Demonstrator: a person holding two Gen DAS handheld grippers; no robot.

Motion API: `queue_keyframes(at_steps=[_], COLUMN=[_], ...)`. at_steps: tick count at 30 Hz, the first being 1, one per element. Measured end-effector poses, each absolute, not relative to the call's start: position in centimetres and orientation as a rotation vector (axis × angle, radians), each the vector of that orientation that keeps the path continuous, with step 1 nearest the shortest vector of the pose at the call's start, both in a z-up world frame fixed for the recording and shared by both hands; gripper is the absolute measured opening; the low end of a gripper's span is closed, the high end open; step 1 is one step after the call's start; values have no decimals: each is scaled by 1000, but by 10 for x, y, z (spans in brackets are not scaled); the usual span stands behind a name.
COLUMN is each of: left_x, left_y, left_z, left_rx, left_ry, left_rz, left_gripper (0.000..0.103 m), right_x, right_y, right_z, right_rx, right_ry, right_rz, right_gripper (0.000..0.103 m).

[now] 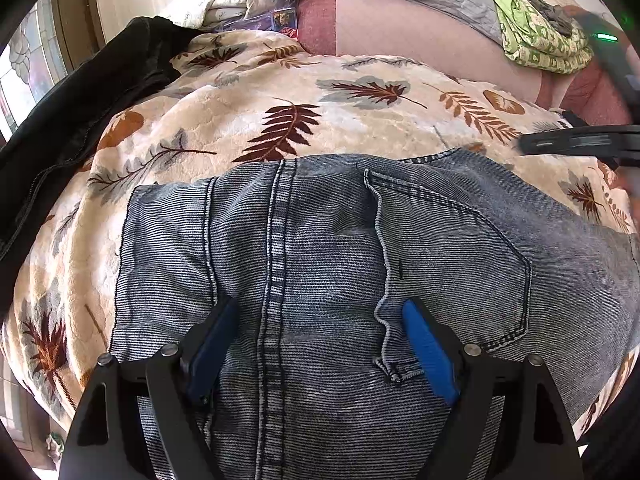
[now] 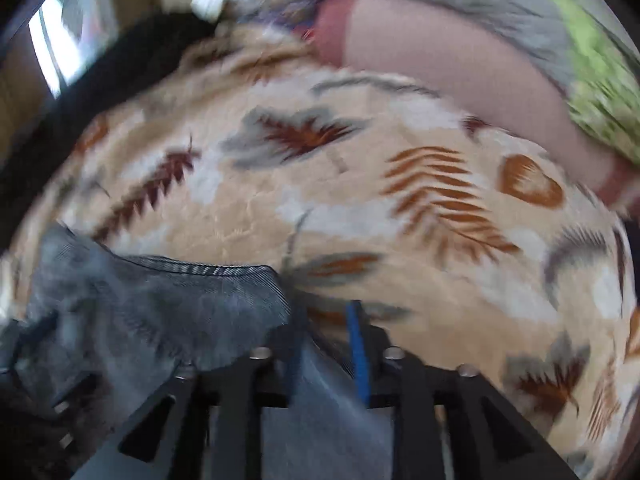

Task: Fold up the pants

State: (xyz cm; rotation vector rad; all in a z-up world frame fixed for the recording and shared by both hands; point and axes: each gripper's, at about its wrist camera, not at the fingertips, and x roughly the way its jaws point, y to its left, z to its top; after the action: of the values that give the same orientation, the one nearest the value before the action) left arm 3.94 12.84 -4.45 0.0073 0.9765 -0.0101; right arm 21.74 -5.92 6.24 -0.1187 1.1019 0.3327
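while the bed (image 1: pixel 360 80) lies under a leaf-print blanket (image 1: pixel 248 92), the jeans (image 1: pixel 320 240) sprawl across its near edge, long axis running left to right. left tongs (image 1: pixel 320 312) hover wide above the seat seam; right tongs (image 2: pixel 326 320), blurred, look pinched on a denim end.

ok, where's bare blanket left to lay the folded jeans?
Free: leaf-print blanket between the jeans and the pink sheet, and right of the jeans in the right wrist view. Crowded: black jacket on the left, green cloth far right.
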Motion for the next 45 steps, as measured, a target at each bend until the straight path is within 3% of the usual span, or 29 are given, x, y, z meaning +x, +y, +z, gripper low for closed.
queue_keyframes(at_steps=[1,3,8,12,18,22,25,32,35,45], left_x=[39,39,39,38,28,12,27,21,19,23], left_y=[128,128,126,124,126,127,128,122,115,73], left_z=[-44,-45,-45,-46,-33,-17,-42,-12,-5,-1], left_rx=[6,10,12,18,9,-16,13,-14,-46,-95], left_ry=[975,973,970,966,945,882,1018,918,893,873], left_rz=[-8,-3,13,22,21,23,60,36,-8,-165], left_gripper=[84,84,85,85,85,86,87,87,87,87], right_x=[207,179,124,123,100,104,113,70,37,-38], right_y=[-77,-111,-179,-244,-298,-347,-385,-385,-391,-394], right_z=[70,79,69,7,60,48,1,75,82,29], right_rx=[-49,73,241,343,578,683,821,770,811,1067], right_ry=[1104,1126,1162,1300,1054,1010,1079,943,950,1065], right_rz=[322,325,300,121,217,149,47,83,63,-49], right_gripper=[52,60,60,66,63,75,71,71,71,71])
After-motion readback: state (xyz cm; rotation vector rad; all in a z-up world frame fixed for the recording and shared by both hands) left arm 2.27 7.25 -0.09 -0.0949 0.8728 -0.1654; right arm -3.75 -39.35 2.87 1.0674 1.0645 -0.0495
